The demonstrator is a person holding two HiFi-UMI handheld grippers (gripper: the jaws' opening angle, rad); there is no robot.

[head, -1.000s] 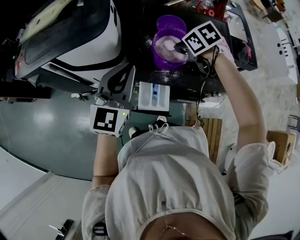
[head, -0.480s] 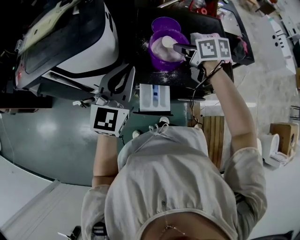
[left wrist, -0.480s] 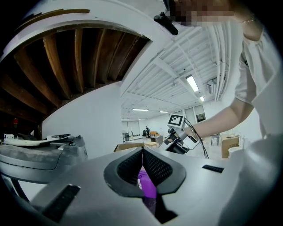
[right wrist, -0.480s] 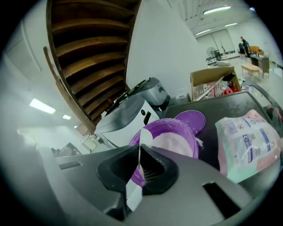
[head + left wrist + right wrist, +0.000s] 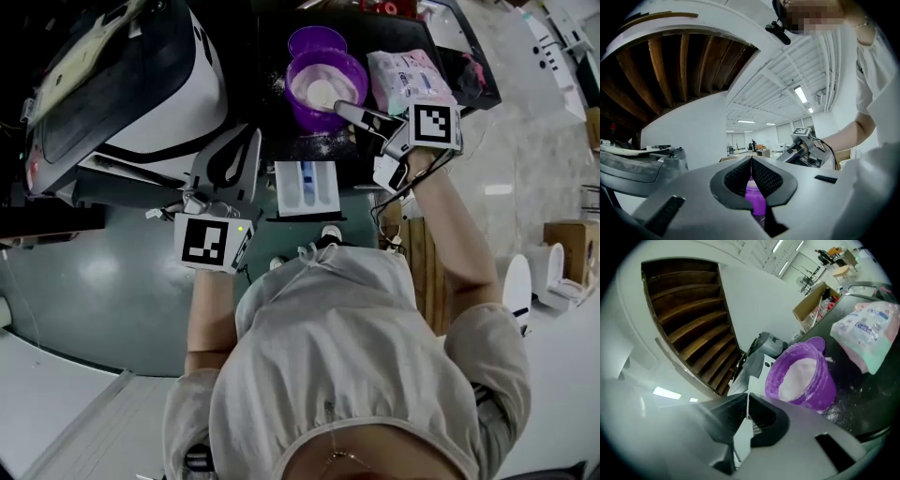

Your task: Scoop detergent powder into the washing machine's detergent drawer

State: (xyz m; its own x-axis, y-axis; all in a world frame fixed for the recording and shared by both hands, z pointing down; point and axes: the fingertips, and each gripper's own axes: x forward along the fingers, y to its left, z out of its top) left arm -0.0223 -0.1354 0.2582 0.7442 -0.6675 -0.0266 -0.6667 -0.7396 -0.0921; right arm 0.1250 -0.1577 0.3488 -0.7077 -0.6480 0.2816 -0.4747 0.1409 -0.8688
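A purple bowl (image 5: 352,80) (image 5: 825,390) of white powder stands on the dark counter behind the pulled-out white detergent drawer (image 5: 307,187). My right gripper (image 5: 342,108) (image 5: 746,397) hovers at the bowl's near right rim, jaws pressed together, with nothing seen sticking out of them. My left gripper (image 5: 251,141) (image 5: 751,159) is shut too, just left of the drawer against the washing machine (image 5: 141,84). Purple shows through the slot below its jaws. I cannot make out a scoop.
A pink-and-white detergent pouch (image 5: 412,80) (image 5: 867,333) lies right of the bowl. A purple lid (image 5: 317,42) sits behind it. Spilled powder (image 5: 323,145) dusts the counter in front of the bowl. Cardboard boxes (image 5: 567,253) stand on the floor at right.
My right gripper has drawn back from over the bowl's middle to its near right rim, uncovering the pouch. The left gripper has stayed beside the drawer.
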